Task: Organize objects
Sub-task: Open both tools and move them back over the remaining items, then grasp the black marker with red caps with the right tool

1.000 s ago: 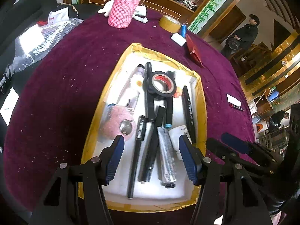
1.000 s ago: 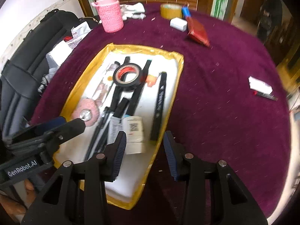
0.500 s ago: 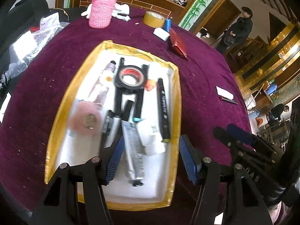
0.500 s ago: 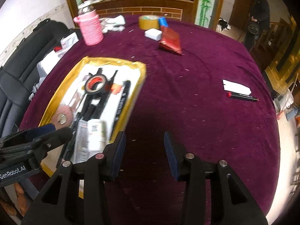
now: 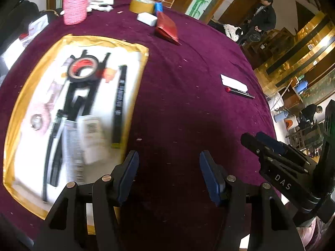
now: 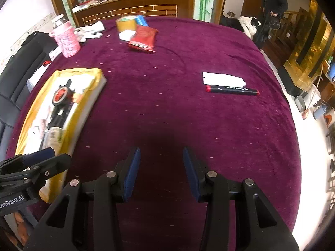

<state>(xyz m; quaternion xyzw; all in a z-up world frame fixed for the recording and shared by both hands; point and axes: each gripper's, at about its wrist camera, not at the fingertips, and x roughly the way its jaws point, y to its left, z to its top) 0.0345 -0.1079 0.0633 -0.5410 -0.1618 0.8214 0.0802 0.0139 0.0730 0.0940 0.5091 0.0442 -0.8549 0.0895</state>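
Both hand-held grippers, left [image 5: 169, 174] and right [image 6: 160, 172], hang open and empty over the table [image 6: 167, 108] near its front edge. Gold-rimmed tray [image 6: 88, 73] of pens and tape sits left; red-capped marker [image 6: 232, 89] lies toward the right edge.

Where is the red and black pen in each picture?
Left wrist view: the pen lies at the right, on the purple cloth, just below the white paper.
Right wrist view: the pen lies right of the middle, again just below the white paper.
Shared landmark: the pink knitted cup, far back on the left in both views.
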